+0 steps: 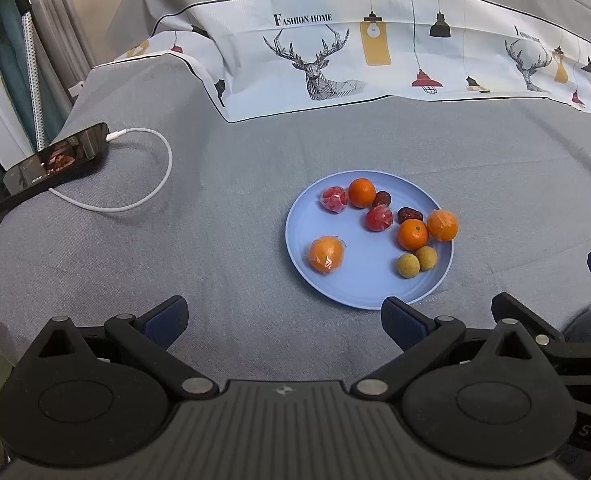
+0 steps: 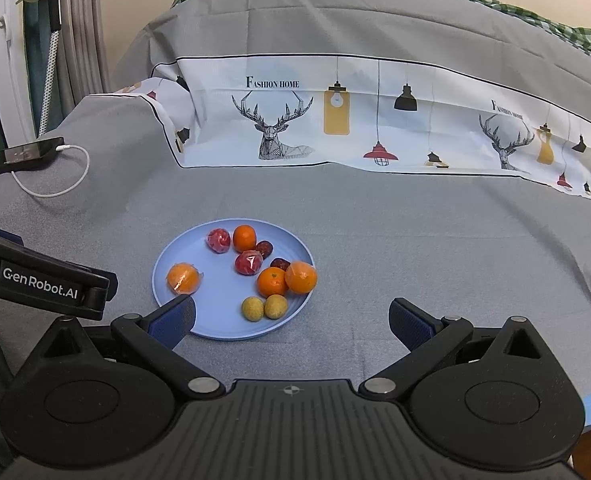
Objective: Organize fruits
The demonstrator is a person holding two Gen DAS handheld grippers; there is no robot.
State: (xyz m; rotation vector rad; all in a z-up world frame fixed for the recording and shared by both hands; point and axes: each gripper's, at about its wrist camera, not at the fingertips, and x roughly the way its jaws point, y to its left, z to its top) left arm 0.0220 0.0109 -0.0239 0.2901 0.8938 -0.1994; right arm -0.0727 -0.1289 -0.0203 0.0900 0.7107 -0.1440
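Nine small fruits lie on a round light-blue plate (image 1: 359, 292) that sits on a grey bedspread (image 1: 235, 184): a wrapped orange (image 1: 326, 254) alone toward the plate's left side, a bare orange (image 1: 362, 192) at the far rim with a wrapped red fruit (image 1: 334, 199) touching its left, a second wrapped red fruit (image 1: 378, 218) near the centre, two dark red dates (image 1: 382, 199) (image 1: 410, 214), two more oranges (image 1: 412, 234) (image 1: 442, 225) touching each other at the right rim, and two yellowish longans (image 1: 408, 265) (image 1: 426, 258) side by side just in front of them. The left gripper (image 1: 283, 322) hovers near the plate's front edge with its fingers spread wide and nothing between them; the plate lies ahead and slightly right of its gap. The right gripper (image 2: 291, 322) is likewise wide open and empty, its left finger (image 2: 173, 320) overlapping the plate's near rim in view, the plate ahead and to the left. The nearer date lies with its long axis roughly left to right; the round fruits show no clear direction. A black phone (image 1: 55, 164) with a white charging cable (image 1: 151, 184) lies far left, well apart from the plate.
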